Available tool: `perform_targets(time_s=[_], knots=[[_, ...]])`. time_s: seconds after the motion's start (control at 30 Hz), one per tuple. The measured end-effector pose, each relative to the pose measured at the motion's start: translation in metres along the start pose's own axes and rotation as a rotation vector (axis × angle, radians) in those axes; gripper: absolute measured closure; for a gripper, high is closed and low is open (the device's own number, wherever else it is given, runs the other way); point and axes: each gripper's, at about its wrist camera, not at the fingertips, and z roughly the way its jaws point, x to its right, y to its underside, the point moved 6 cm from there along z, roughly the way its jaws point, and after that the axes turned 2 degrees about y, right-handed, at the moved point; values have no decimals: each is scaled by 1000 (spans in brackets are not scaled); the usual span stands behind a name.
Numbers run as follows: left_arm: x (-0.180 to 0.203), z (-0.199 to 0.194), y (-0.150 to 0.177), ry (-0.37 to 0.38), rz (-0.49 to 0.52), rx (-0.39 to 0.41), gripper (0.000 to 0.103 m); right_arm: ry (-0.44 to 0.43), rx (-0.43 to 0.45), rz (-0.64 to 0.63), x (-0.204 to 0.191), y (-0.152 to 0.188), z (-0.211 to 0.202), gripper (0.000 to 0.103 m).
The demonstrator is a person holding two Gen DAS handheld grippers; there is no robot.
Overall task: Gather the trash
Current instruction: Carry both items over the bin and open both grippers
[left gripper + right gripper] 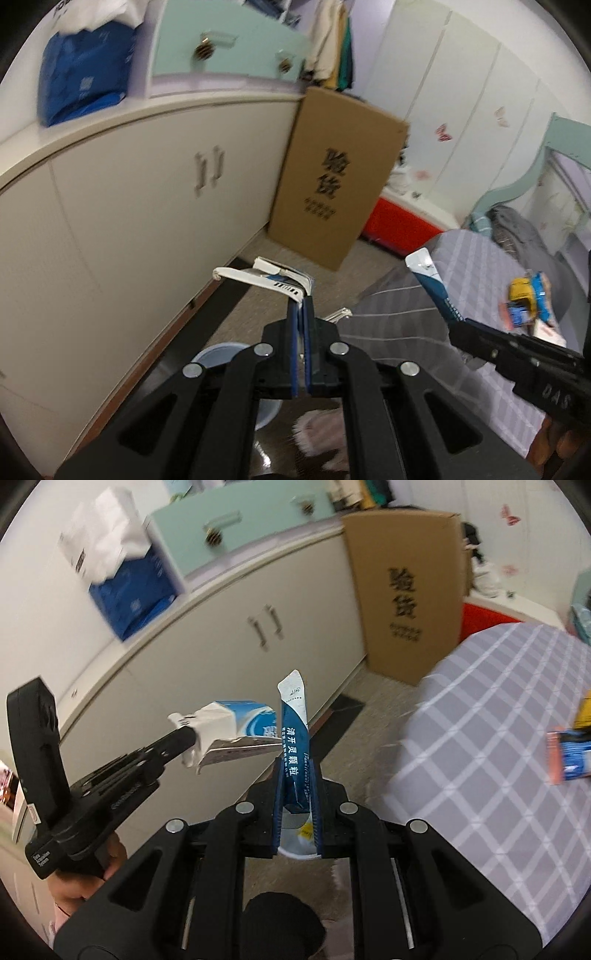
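Right wrist view: right gripper clamps an upright blue sachet; at centre left, left gripper pinches a flattened carton.

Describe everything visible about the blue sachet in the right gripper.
The blue sachet is a long, narrow stick pack, glossy like foil or plastic, dark blue with white Chinese lettering and a white, torn-looking top end. It stands nearly upright, clamped low down between the fingers of the right gripper, its upper part free in the air. Nothing else clearly touches it.
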Motion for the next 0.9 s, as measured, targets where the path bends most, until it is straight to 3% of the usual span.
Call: perform_targets(time_s=[0.23,0.33,0.4,0.43,0.57,0.9], knots=[[-38,24,7,-57,-71,-55,99,14,-65,-44,-26,9,48,90],[-44,40,10,-46,-86,-105,92,23,-83,-49,-28,14,60,90],[-52,51,16,-71,-105,-165,47,21,-94,-50,-30,17,63,90],[-58,54,18,-78,-127,-176,42,21,-100,-52,-30,19,65,90],[-67,57,28,-81,-165,-192,41,27,-119,-58,-30,23,71,90],[-68,48,31,-90,-137,-179,37,18,-140,-76,-40,28,81,90]])
